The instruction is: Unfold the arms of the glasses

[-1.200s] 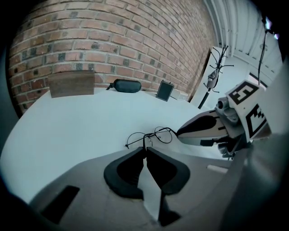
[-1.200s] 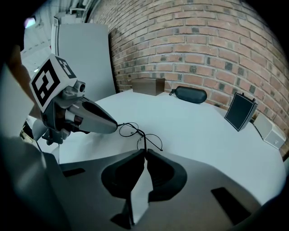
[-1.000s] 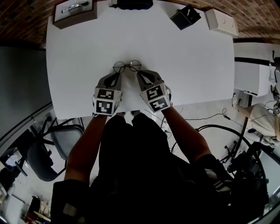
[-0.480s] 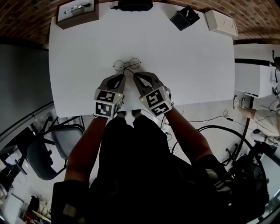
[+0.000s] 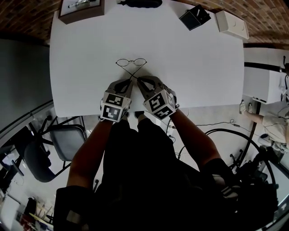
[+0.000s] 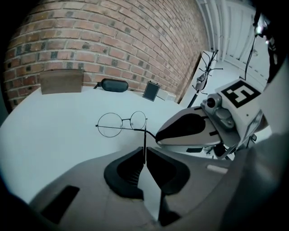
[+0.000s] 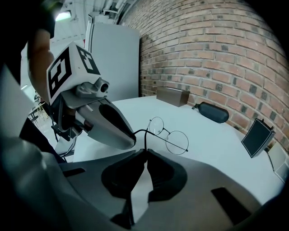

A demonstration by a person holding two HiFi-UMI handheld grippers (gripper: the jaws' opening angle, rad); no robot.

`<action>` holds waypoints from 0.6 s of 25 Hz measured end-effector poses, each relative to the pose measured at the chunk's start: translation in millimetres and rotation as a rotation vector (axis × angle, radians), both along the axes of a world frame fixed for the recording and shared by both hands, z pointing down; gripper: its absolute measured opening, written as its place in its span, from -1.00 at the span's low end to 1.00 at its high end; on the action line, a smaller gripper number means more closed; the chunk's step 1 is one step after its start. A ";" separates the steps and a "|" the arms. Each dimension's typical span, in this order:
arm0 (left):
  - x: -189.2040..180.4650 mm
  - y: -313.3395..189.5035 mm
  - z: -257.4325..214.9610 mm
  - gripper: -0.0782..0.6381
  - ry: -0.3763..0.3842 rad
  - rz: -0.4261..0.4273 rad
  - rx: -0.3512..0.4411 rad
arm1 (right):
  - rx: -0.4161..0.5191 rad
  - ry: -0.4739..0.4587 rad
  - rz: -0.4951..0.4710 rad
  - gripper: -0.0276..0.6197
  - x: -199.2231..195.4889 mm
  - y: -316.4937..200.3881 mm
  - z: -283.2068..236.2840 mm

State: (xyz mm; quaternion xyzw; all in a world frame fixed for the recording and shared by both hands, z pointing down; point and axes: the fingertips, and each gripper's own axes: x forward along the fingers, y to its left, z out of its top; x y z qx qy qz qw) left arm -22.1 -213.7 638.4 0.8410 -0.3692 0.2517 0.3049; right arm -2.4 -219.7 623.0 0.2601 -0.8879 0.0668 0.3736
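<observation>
Thin round wire glasses [image 5: 131, 62] lie on the white table [image 5: 194, 67], lenses away from me. Their two arms run back toward me and cross in an X. My left gripper [image 5: 129, 81] is shut on the end of one arm, and my right gripper [image 5: 139, 80] is shut on the end of the other. In the left gripper view the glasses [image 6: 122, 124] lie ahead, a thin arm runs down into the left gripper [image 6: 144, 158], and the right gripper [image 6: 159, 136] sits close at the right. In the right gripper view the glasses [image 7: 169, 135] lie just beyond the right gripper [image 7: 146, 152], with the left gripper [image 7: 131, 140] beside it.
At the table's far edge stand a brown box [image 5: 81, 10], a black glasses case [image 5: 140, 2], a small black stand [image 5: 194, 17] and a white box [image 5: 231, 23]. The near table edge runs just under my grippers. A chair [image 5: 63, 140] stands below left.
Both grippers have drawn back from the lenses toward the near edge and come closer together. The glasses' arms now stretch out behind the lenses and cross.
</observation>
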 end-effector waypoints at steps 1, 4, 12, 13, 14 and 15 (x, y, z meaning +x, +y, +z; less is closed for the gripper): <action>0.4 0.2 4.4 -0.69 -0.013 0.003 -0.001 | -0.005 0.007 -0.007 -0.86 -0.3 1.0 3.7; 0.3 1.4 14.0 -0.69 -0.058 0.010 0.013 | -0.021 0.013 -0.006 -0.86 -2.1 3.7 14.3; 5.2 10.9 16.3 -0.48 -0.059 0.054 0.027 | -0.028 0.041 -0.003 -0.86 -0.4 4.2 26.4; 3.9 11.3 14.8 -0.48 -0.051 0.051 0.022 | -0.030 0.044 -0.003 -0.86 0.9 4.1 27.4; 1.7 10.9 13.2 -0.48 -0.041 0.040 0.018 | -0.034 0.044 -0.001 -0.86 2.2 3.8 28.0; -1.0 10.2 11.7 -0.48 -0.031 0.026 0.015 | -0.042 0.042 0.004 -0.86 3.1 3.7 28.5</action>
